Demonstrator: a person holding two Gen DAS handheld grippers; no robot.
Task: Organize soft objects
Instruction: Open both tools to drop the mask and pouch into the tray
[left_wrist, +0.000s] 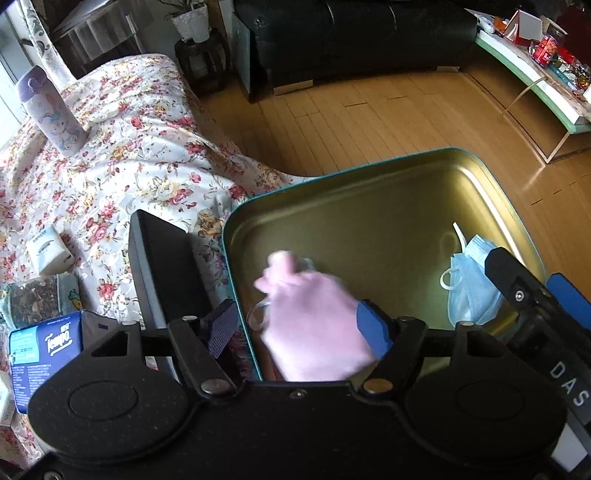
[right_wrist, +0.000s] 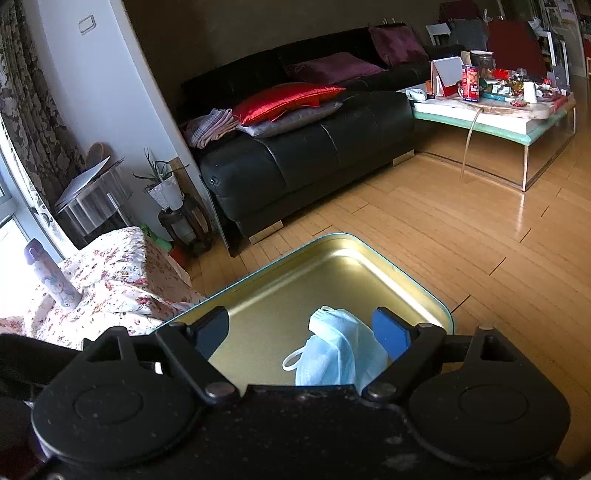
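Note:
A gold tin box with a teal rim (left_wrist: 369, 229) sits at the edge of the flowered bedspread (left_wrist: 122, 155). A pink soft pouch (left_wrist: 314, 321) lies blurred in the tin's near left part, between my left gripper's (left_wrist: 299, 325) wide-open fingers. A blue face mask (left_wrist: 469, 288) lies in the tin's right part. In the right wrist view the mask (right_wrist: 336, 350) lies loose between my right gripper's (right_wrist: 301, 332) open fingers, above the tin (right_wrist: 332, 273). The right gripper also shows in the left wrist view, over the mask.
On the bed are a cartoon-printed bottle (left_wrist: 51, 114), a small white tissue pack (left_wrist: 50, 251), a blue Tempo tissue box (left_wrist: 44, 354) and a black lid-like panel (left_wrist: 166, 266). Beyond lie a wooden floor, a black sofa (right_wrist: 314, 147) and a cluttered low table (right_wrist: 498, 107).

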